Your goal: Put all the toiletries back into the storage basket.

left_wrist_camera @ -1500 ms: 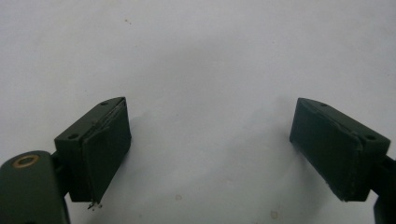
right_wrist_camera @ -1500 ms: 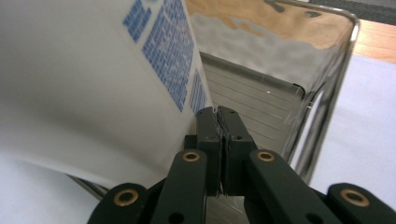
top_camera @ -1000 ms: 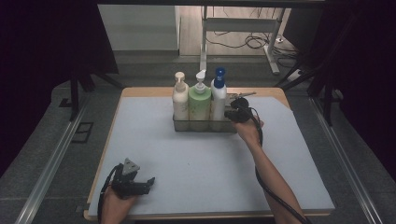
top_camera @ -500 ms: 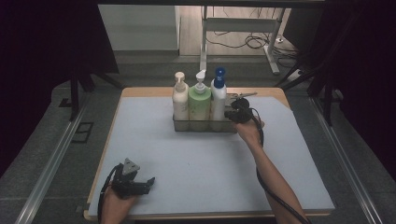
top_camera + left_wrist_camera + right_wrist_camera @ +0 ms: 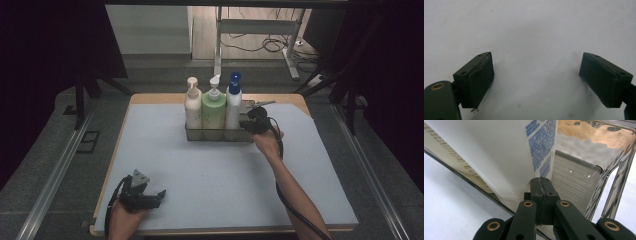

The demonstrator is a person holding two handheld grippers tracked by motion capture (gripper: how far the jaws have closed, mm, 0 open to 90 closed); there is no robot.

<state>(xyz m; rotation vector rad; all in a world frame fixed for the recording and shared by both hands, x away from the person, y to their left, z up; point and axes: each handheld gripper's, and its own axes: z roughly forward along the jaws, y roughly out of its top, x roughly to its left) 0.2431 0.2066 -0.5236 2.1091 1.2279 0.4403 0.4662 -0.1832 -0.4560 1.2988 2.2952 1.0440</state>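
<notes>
A metal caddy [image 5: 215, 134] at the back of the table holds three pump bottles: a cream one [image 5: 192, 107], a green one [image 5: 213, 111] and a white one with a blue pump [image 5: 233, 105]. My right gripper [image 5: 250, 125] is at the caddy's right end. In the right gripper view its jaws are pressed together [image 5: 541, 182], reaching over the caddy's rim with their tips against the white bottle [image 5: 499, 157]; I see nothing between them. My left gripper [image 5: 159, 196] rests low near the front left of the table. Its jaws [image 5: 536, 77] stand wide apart over the bare mat.
A pale blue mat [image 5: 225, 175] covers the wooden table [image 5: 150, 98]. The caddy's empty right section shows a shiny wall [image 5: 614, 170] and a ribbed floor [image 5: 574, 182]. Metal rails run along both sides of the table, and a cable trails from each gripper.
</notes>
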